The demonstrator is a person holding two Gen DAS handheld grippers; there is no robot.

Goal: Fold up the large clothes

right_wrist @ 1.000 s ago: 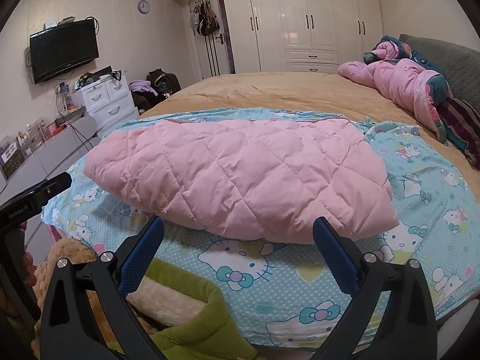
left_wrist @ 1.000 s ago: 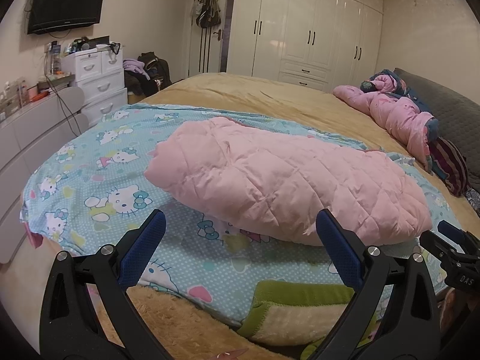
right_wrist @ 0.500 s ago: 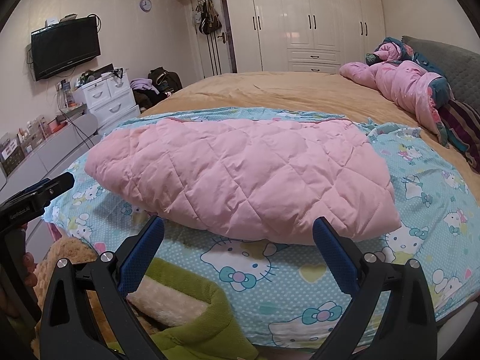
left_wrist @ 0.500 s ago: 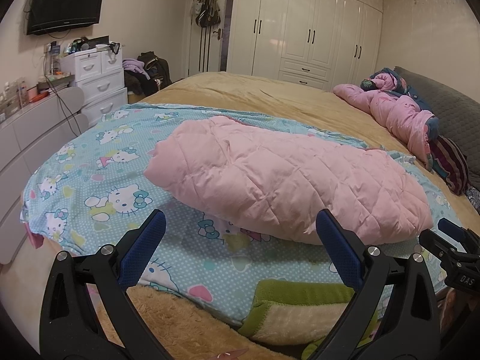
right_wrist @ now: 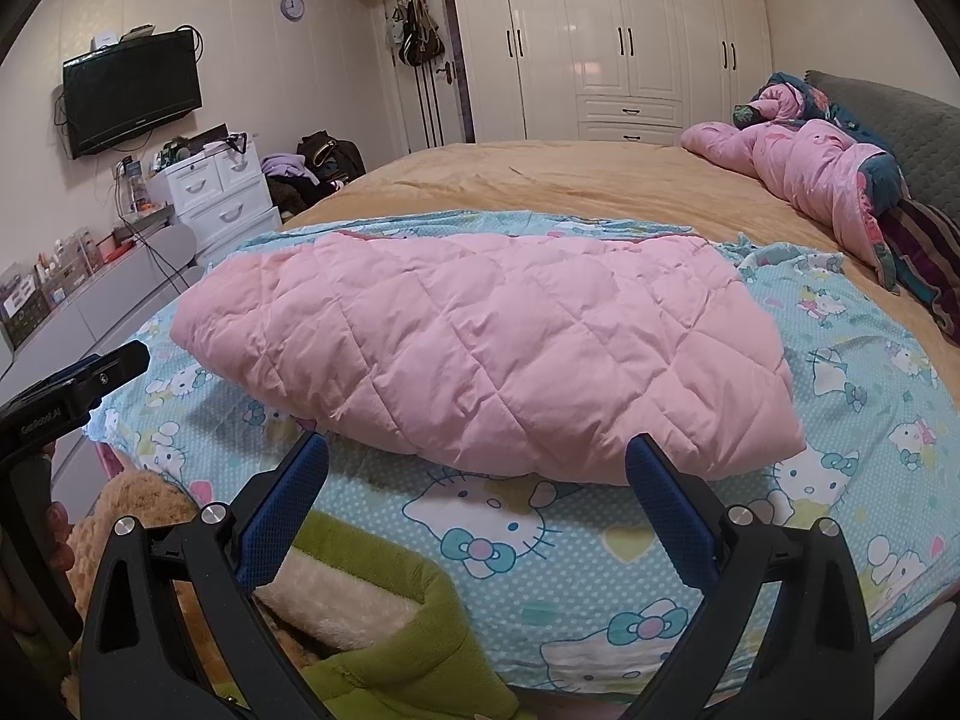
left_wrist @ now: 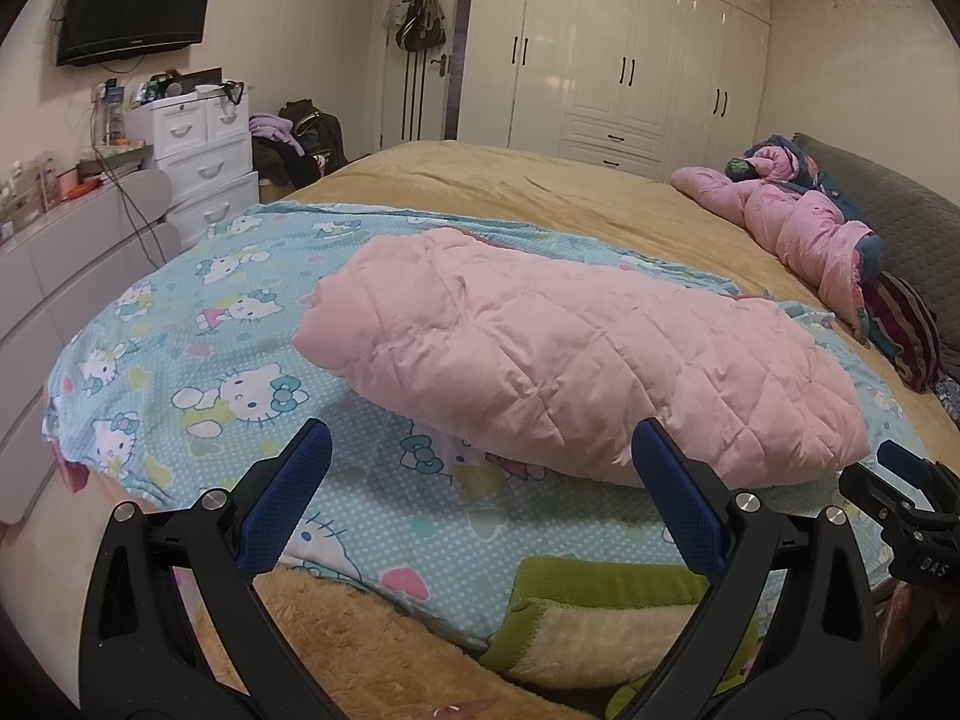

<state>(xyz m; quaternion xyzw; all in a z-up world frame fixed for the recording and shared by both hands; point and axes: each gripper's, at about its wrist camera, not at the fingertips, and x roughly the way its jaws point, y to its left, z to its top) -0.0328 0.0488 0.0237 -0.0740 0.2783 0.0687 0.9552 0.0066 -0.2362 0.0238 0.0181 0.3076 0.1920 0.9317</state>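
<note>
Two black, blue-padded grippers, left (left_wrist: 480, 474) and right (right_wrist: 477, 471), jaws wide apart and empty, poised just short of puffy pink quilted garment (right_wrist: 480, 348) lying crosswise on cartoon-print sheet (right_wrist: 540, 546); neither clearly nearer.

Bedroom with cream walls
White wardrobe (left_wrist: 636, 60) far; wall television (left_wrist: 135, 0) and white drawers (left_wrist: 201, 162) left; tan bed (left_wrist: 510, 192) centre.
</note>
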